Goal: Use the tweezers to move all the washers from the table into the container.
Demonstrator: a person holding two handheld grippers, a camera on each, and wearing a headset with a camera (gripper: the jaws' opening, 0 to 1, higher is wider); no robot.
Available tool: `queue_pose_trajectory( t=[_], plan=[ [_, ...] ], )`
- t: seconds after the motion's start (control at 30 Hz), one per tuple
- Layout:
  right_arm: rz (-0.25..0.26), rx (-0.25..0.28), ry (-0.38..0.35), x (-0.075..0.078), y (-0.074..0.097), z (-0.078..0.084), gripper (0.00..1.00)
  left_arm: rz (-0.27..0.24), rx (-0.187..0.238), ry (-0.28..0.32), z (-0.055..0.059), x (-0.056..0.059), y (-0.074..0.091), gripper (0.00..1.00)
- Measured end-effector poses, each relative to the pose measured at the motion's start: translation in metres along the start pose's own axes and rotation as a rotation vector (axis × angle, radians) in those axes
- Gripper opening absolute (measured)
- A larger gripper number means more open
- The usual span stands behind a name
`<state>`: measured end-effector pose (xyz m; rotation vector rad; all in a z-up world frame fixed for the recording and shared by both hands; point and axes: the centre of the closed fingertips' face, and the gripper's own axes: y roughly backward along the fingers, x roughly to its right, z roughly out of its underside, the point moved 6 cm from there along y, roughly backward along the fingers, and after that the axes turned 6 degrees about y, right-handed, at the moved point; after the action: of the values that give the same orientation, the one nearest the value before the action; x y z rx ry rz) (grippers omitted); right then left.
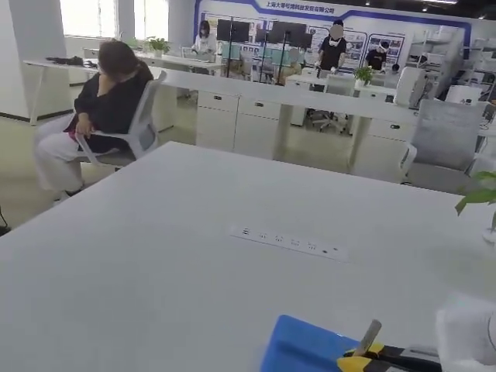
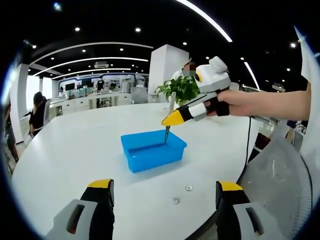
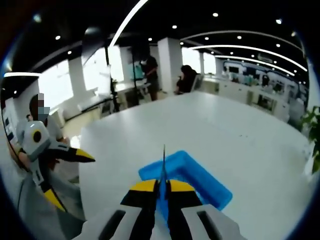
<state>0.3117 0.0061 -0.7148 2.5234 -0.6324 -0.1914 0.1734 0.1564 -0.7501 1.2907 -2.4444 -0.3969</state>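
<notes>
Spread wide, the left gripper [image 2: 165, 185] frames the washers [image 2: 188, 188] while the right gripper [image 3: 163, 186] pinches the tweezers [image 3: 163, 162] over the container [image 2: 152, 152].
Two washers lie flat on the bench [image 2: 75, 150] close to its near edge, between the left jaws and on the near side of the blue container. In the left gripper view the tweezers stand nearly upright, tip down inside the container, so the next pick likely means bringing them toward that near edge. The left gripper sits closer to the washers, but the right one has the tool. Whether the tip carries a washer is too small to tell. A far wall banner [image 1: 333, 9] bears Chinese characters, too small to read.
</notes>
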Motion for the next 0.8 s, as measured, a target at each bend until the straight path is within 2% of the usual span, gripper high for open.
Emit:
queue_pose_trajectory(
  t=[0.13,0.27,0.43,0.6,0.8],
  plan=[
    [-0.041,-0.002,-0.012,-0.015,0.005,0.006,0.05,0.003,0.000,0.000,0.000,0.001,0.000,0.85],
    [-0.084,-0.011,-0.080,-0.032,0.003,0.021,0.05,0.006,-0.001,-0.002,0.000,0.001,0.000,0.84],
    [-0.120,-0.077,-0.092,-0.050,-0.003,0.048,0.05,0.006,0.000,-0.002,0.000,0.002,0.000,0.84],
    [-0.144,-0.102,-0.120,-0.059,-0.005,0.062,0.05,0.009,-0.003,-0.004,0.001,0.002,0.000,0.84],
    [-0.173,-0.125,-0.148,-0.064,-0.006,0.071,0.05,0.011,-0.004,-0.006,0.001,0.003,0.000,0.84]
  ],
)
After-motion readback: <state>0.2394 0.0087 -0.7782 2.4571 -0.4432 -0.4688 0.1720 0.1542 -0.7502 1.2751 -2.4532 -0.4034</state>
